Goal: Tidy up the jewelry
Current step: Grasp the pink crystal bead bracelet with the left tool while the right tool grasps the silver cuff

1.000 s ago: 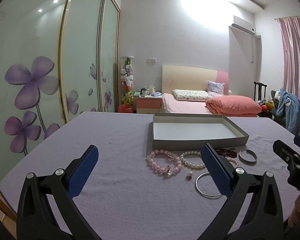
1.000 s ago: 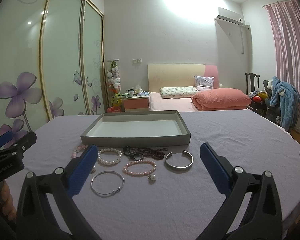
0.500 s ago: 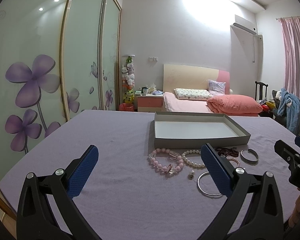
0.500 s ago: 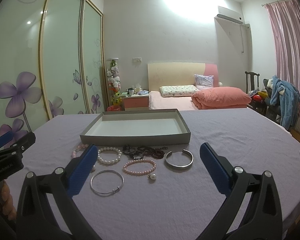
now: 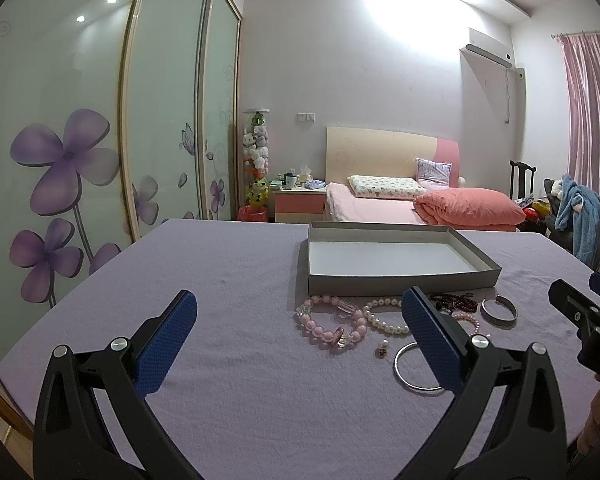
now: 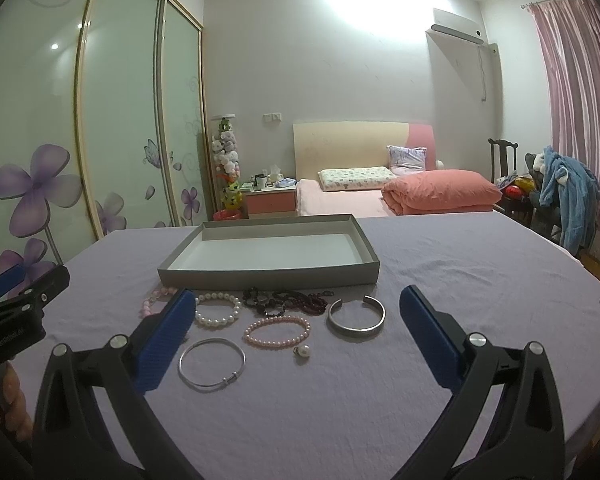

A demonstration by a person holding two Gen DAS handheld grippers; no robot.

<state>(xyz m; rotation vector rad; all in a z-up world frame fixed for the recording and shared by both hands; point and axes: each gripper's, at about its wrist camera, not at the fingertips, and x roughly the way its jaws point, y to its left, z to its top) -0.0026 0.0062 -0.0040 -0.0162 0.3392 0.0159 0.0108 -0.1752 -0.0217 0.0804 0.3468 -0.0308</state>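
Left gripper (image 5: 298,336) and right gripper (image 6: 296,332) both spread wide, holding nothing, above lilac tablecloth (image 6: 460,264), bracelets (image 6: 278,330), bangle (image 6: 212,363) and cuff (image 6: 356,316) just before empty grey tray (image 6: 268,272)

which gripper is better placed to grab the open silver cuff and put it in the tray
Right, probably. The silver cuff lies between the open fingers of the right gripper, just before the tray. For the left gripper it sits off to the right.
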